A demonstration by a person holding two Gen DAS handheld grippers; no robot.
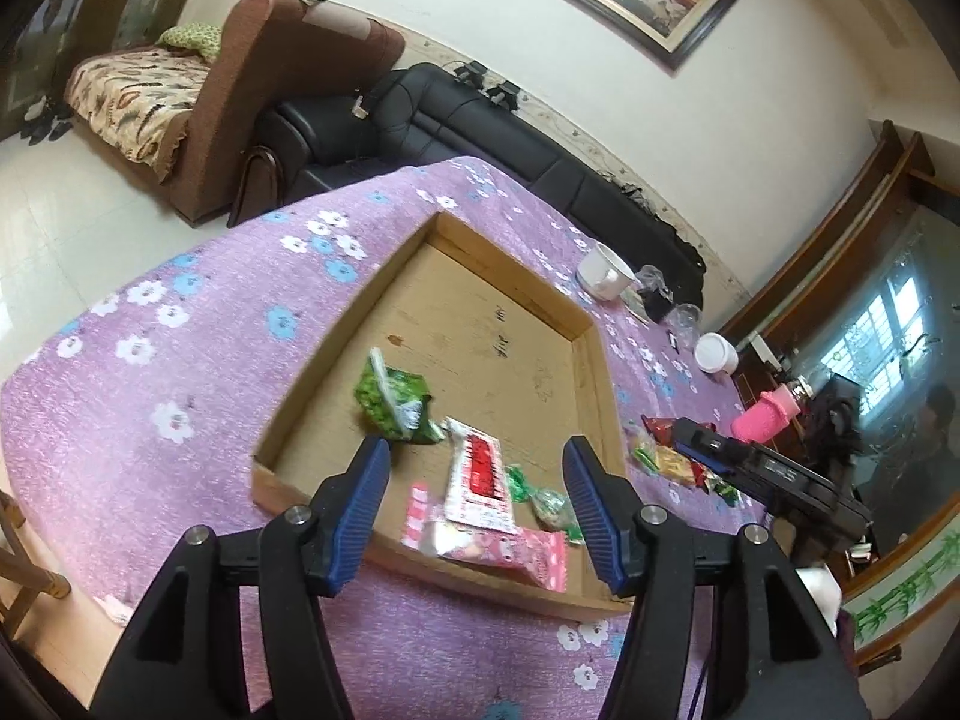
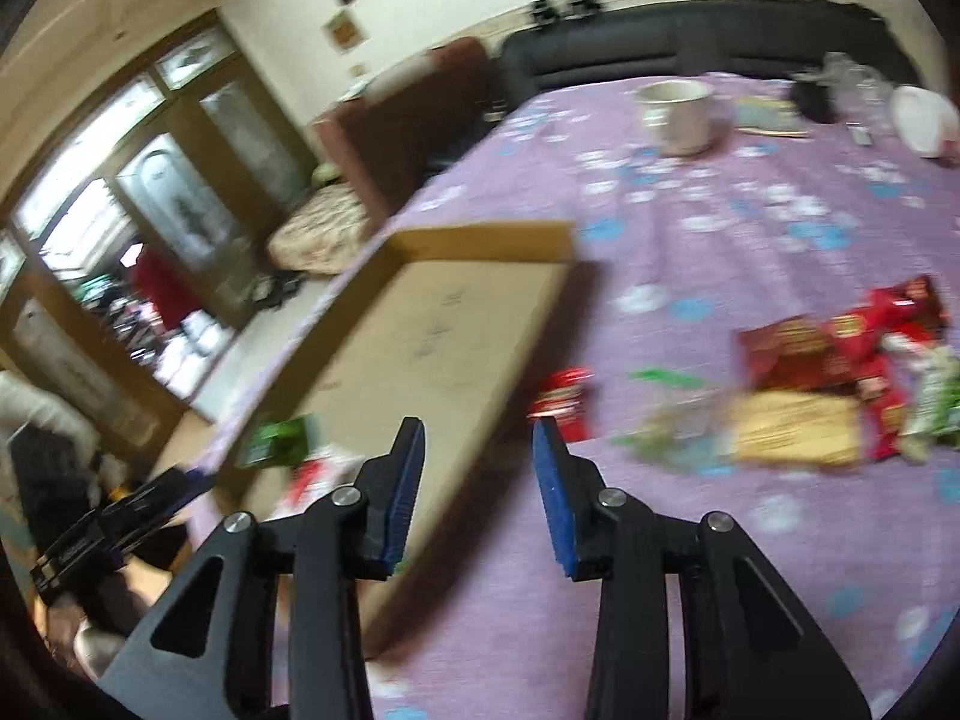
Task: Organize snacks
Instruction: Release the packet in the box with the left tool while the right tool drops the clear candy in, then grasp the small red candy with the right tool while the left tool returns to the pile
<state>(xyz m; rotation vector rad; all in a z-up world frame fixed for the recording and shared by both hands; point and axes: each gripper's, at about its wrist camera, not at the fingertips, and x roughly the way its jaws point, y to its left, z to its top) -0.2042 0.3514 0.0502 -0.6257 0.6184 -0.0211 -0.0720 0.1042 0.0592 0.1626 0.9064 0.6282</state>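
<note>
Left wrist view: shallow cardboard tray (image 1: pixel 591 324) on purple floral cloth (image 1: pixel 180 324) held green, red-and-white and pink snack packets. Left gripper (image 1: pixel 477 462) hung empty, jaws apart; right gripper (image 2: pixel 480 438) likewise. Loose red and yellow packets (image 2: pixel 840 384) lay beside the tray; best lifted singly by an edge.

Both wrist views look steeply down, close over the cardboard tray (image 1: pixel 591 372).

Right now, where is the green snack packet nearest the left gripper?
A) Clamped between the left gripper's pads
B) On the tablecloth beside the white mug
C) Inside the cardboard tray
C: the green snack packet lies on the floor of the cardboard tray, ahead of the open left gripper.
</note>
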